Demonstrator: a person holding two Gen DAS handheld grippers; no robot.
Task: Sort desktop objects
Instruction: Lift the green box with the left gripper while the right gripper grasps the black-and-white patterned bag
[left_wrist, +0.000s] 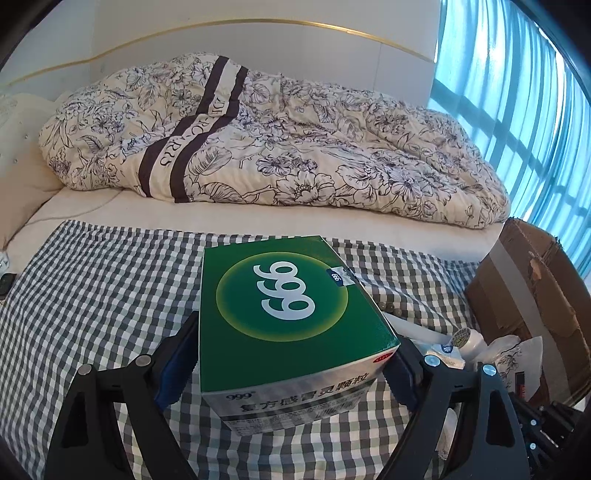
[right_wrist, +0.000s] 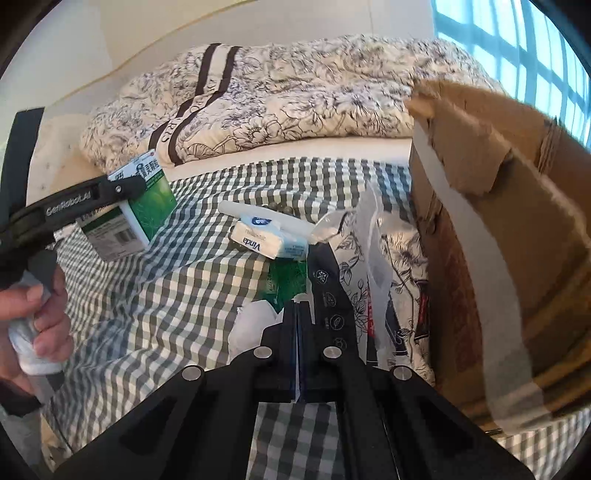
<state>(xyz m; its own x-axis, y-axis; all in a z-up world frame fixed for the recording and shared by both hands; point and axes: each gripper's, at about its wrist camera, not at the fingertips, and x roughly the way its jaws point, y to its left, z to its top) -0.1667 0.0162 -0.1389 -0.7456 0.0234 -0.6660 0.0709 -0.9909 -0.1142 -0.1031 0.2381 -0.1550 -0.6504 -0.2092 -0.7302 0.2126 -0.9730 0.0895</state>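
A green medicine box (left_wrist: 291, 306) marked 999 sits between the blue pads of my left gripper (left_wrist: 295, 347), which press on its two sides. In the right wrist view that same box (right_wrist: 147, 210) hangs tilted above the checked cloth (right_wrist: 155, 295), with a hand (right_wrist: 40, 314) on the left gripper's handle. My right gripper (right_wrist: 298, 306) has its jaws shut tight together over a heap of small items. A thin white scrap shows at its tips; I cannot tell whether it is pinched. Just ahead lie a green packet (right_wrist: 288, 277) and a Vinda tissue pack (right_wrist: 266, 240).
A torn cardboard box (right_wrist: 498, 221) stands at the right, also in the left wrist view (left_wrist: 528, 295). A clear plastic bag (right_wrist: 373, 236), a flower-printed package (right_wrist: 399, 280), a white tube (right_wrist: 258, 216) and a white bottle (left_wrist: 469, 341) lie near it. A floral quilt (left_wrist: 277, 140) is behind.
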